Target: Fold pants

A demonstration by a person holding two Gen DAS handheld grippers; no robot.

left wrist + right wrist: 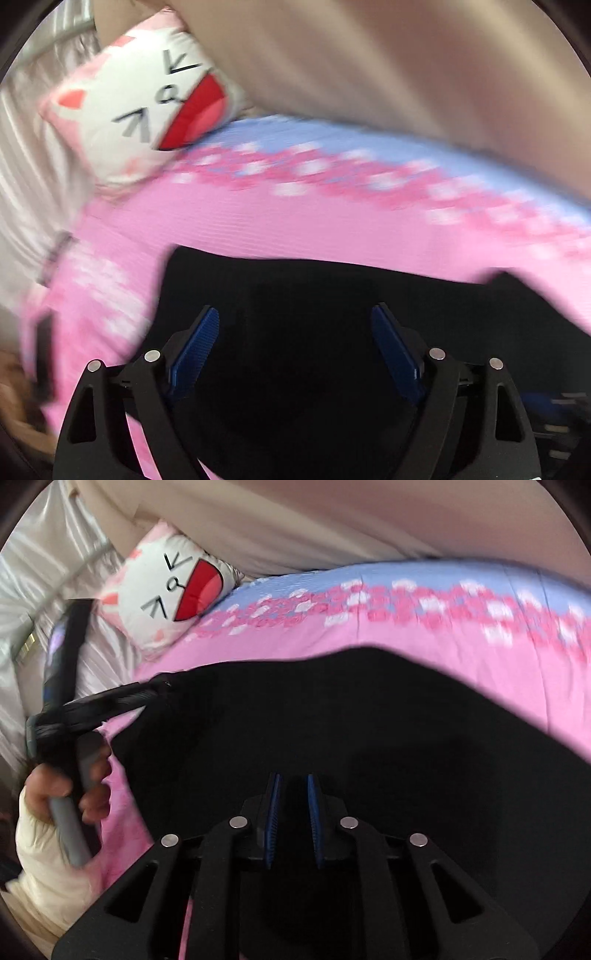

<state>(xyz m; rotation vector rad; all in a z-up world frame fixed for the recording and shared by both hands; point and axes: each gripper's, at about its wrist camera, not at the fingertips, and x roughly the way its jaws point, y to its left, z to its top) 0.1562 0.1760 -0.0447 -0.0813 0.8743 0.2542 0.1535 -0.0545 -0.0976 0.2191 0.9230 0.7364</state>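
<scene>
Black pants (295, 295) lie on a pink flowered bedsheet (221, 225). In the left wrist view my left gripper (295, 314) is open, its blue pads wide apart over the black cloth near its far edge. In the right wrist view the pants (369, 720) fill the middle. My right gripper (293, 779) has its blue pads close together with black cloth between them; it looks shut on the pants. The left gripper (162, 683) also shows there at the pants' left edge, held by a hand (66, 786).
A white cat-face pillow (140, 107) with a red mouth lies at the far left of the bed, also in the right wrist view (173, 587). A beige padded headboard (369, 62) runs behind. Pale curtains (40, 576) hang at the left.
</scene>
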